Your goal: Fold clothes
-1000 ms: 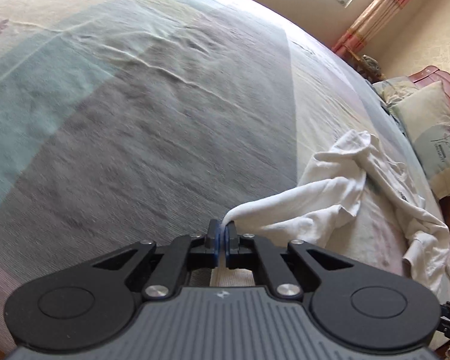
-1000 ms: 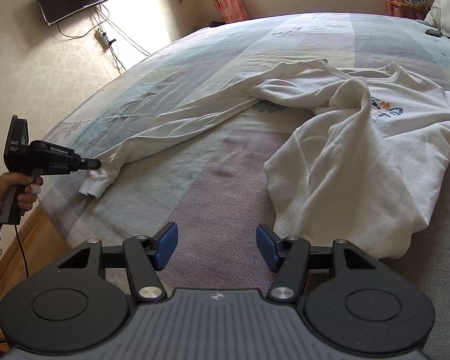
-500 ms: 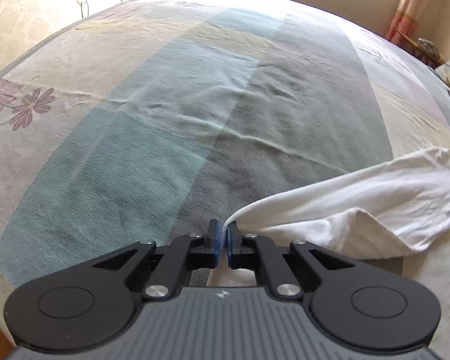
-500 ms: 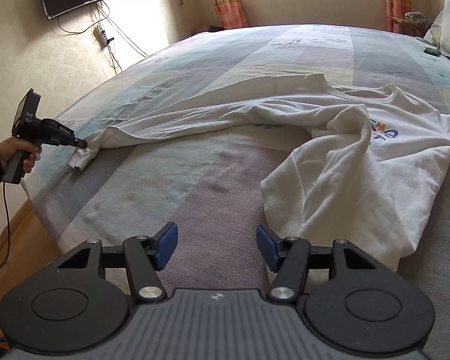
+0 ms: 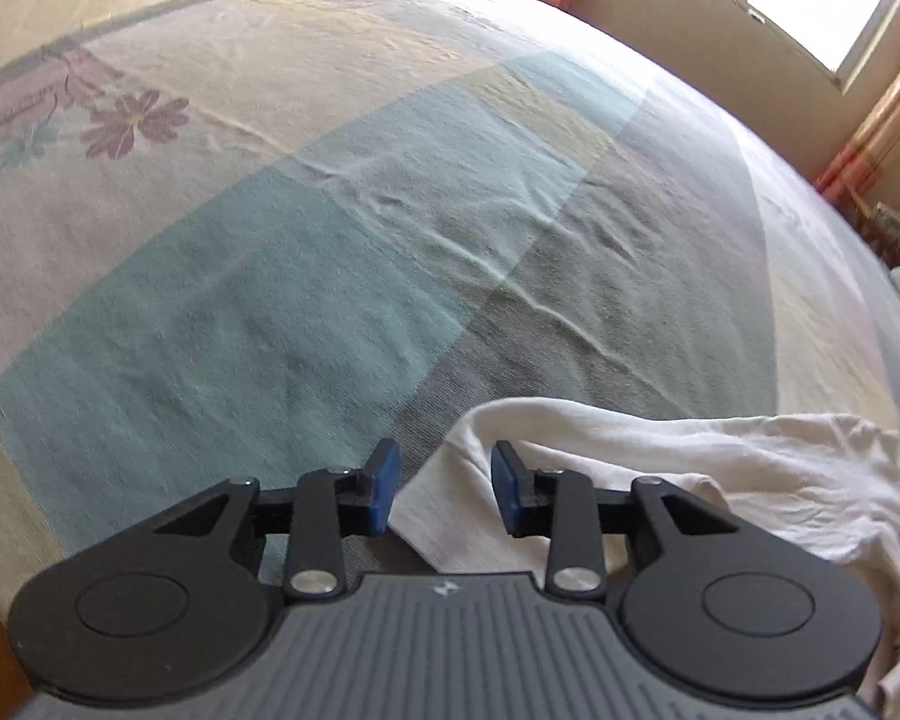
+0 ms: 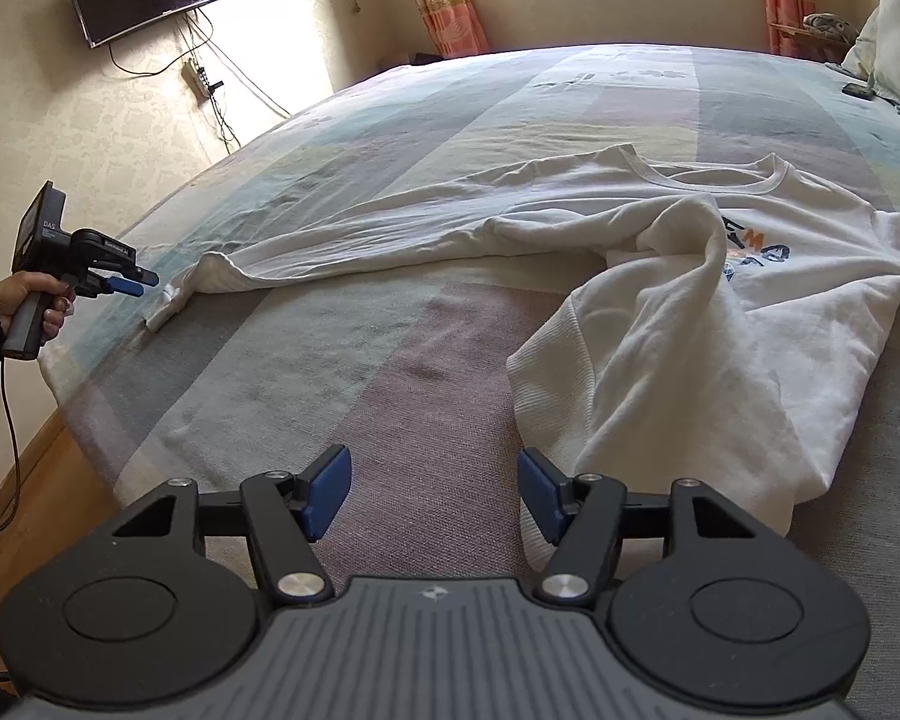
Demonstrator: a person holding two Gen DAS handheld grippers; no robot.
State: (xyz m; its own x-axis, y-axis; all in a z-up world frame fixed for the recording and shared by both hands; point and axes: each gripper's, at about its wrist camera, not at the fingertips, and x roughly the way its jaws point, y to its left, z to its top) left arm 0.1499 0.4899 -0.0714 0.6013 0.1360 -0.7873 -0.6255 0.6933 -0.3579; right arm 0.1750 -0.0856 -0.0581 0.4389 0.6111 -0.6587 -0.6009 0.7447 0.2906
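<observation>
Ribbed white cotton sweatshirt (image 6: 690, 324) (rumpled, long-sleeved)

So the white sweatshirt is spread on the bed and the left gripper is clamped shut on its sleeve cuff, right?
Not quite. The left gripper is not clamped: its jaws are opening, and the sleeve cuff of the white sweatshirt lies loose on the bed, as the left wrist view shows.

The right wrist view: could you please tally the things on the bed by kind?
White sweatshirt: 1
Pillow: 1
Small dark device beside the pillow: 1
Total: 3
</observation>
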